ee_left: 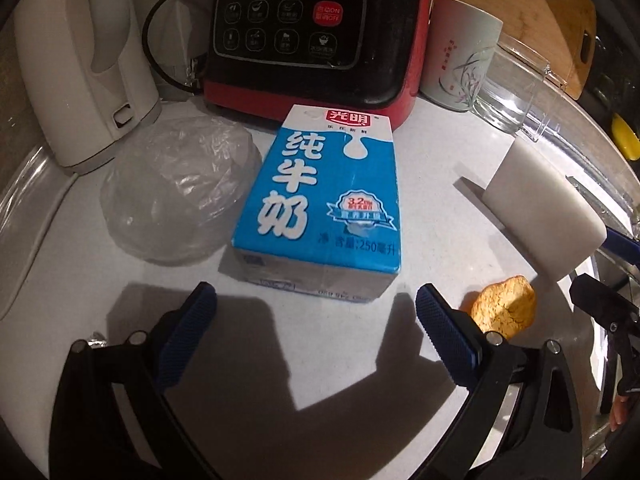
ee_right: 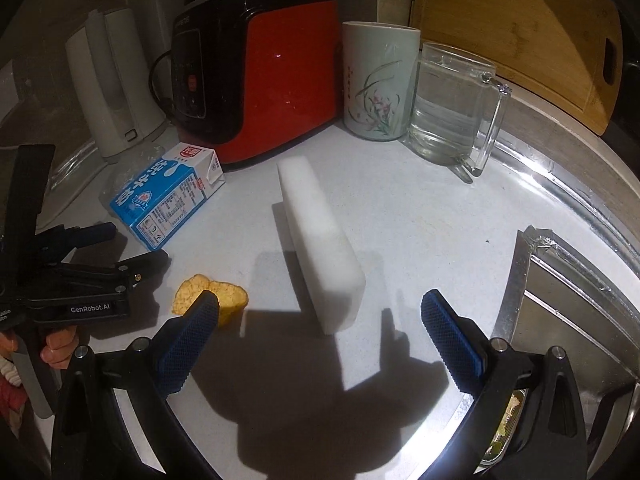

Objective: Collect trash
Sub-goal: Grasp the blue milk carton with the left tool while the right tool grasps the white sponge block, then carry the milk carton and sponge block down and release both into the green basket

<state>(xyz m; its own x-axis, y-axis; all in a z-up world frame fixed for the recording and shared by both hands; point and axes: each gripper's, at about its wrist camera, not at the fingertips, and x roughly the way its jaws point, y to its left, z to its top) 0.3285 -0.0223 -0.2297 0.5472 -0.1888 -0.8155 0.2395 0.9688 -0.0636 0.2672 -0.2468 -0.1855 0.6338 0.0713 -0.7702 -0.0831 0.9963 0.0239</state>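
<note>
One milk carton [ee_left: 320,196] – one sponge [ee_right: 320,244], two mugs [ee_right: 378,80].

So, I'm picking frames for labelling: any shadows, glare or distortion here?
Left wrist view: hard gripper shadow just short of the milk carton; fisheye bends the counter edges. Right wrist view: shadow reaches the sponge; glare on the sink rim.

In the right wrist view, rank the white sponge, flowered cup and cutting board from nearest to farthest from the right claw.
1. White sponge, standing on edge just ahead of the right claw.
2. Flowered cup, farther back, beside the glass mug.
3. Cutting board, against the back wall, to the right.
</note>
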